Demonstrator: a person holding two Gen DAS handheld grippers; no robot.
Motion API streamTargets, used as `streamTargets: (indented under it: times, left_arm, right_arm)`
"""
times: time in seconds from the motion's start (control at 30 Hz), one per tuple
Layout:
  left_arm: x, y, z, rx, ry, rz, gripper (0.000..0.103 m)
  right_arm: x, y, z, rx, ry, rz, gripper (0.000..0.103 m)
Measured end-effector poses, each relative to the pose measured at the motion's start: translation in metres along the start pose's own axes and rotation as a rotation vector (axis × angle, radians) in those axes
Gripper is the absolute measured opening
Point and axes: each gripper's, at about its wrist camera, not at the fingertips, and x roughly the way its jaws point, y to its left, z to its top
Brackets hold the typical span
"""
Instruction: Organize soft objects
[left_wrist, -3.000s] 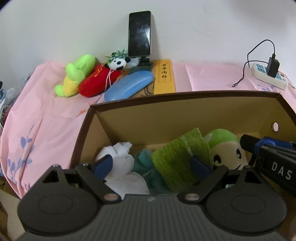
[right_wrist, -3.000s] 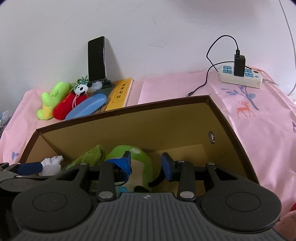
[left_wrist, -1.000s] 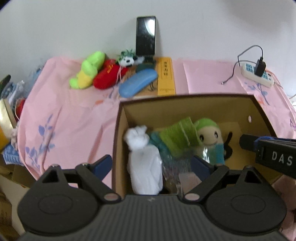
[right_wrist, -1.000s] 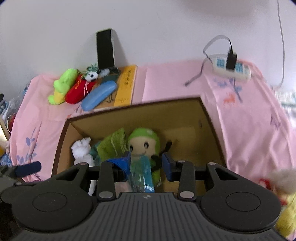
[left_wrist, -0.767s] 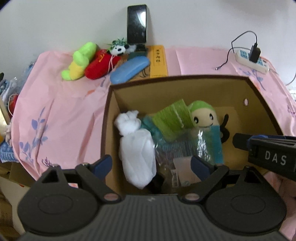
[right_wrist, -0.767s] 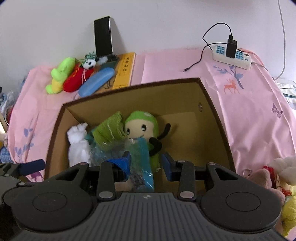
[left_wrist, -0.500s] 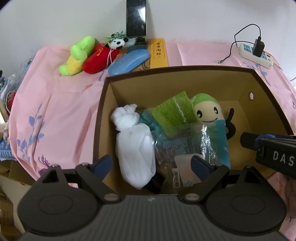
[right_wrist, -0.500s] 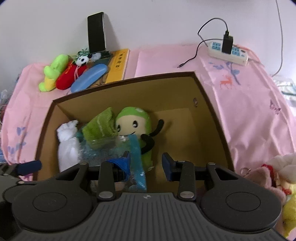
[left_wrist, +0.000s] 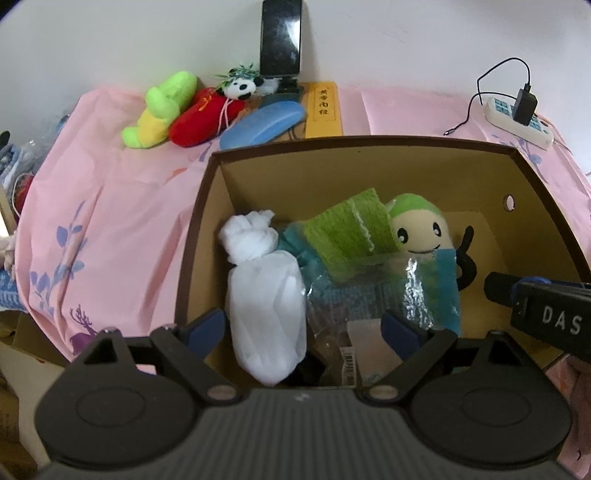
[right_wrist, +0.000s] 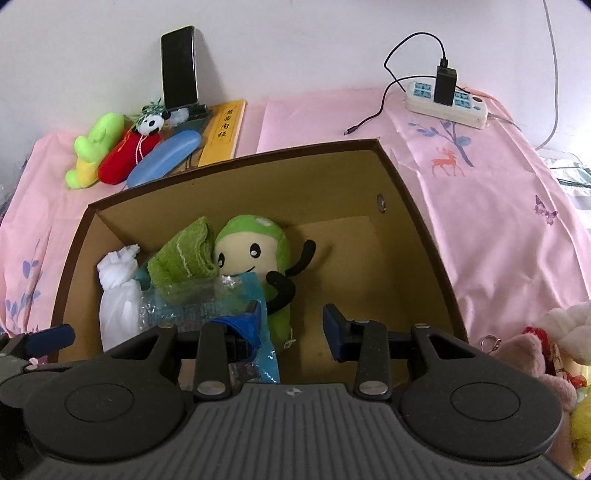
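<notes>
A brown cardboard box (left_wrist: 207, 192) (right_wrist: 424, 229) holds a white knotted cloth bundle (left_wrist: 266, 295) (right_wrist: 118, 291), a folded green towel (left_wrist: 347, 232) (right_wrist: 184, 254), a green smiling plush (left_wrist: 421, 229) (right_wrist: 255, 251) and a clear plastic packet with blue cloth (left_wrist: 376, 295) (right_wrist: 214, 299). My left gripper (left_wrist: 303, 326) is open and empty above the box's near left part. My right gripper (right_wrist: 295, 325) is open and empty above the box's near middle. A green-yellow plush (left_wrist: 159, 110) (right_wrist: 96, 147), a red plush (left_wrist: 203, 116) (right_wrist: 125, 157) and a small panda (left_wrist: 240, 86) (right_wrist: 149, 123) lie on the pink cloth behind.
A blue glasses case (left_wrist: 262, 123) (right_wrist: 164, 157), a yellow book (left_wrist: 323, 109) (right_wrist: 223, 131) and a standing phone (left_wrist: 280, 37) (right_wrist: 179, 66) are at the wall. A power strip with cable (left_wrist: 517, 118) (right_wrist: 447, 98) lies far right. More plush toys (right_wrist: 554, 339) sit beside the box at right.
Both grippers have risen out of the box over the last seconds and now look down into it. In the last half second they barely moved. Both stay open.
</notes>
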Motion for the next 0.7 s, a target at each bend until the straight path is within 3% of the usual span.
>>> streamTargets:
  times: [0.33,0.7]
  left_arm:
    - [-0.0014,0.0051,-0.0005,-0.017,-0.011,0.033,0.094]
    - [-0.0035,0.0011,-0.0024,-0.020,-0.024,-0.004,0.094]
  right_arm:
    - [0.0012,-0.0025,-0.0012,0.005,-0.014,0.013,0.020]
    - [0.0040,-0.0039,-0.0015,0.006,-0.009,0.032,0.019]
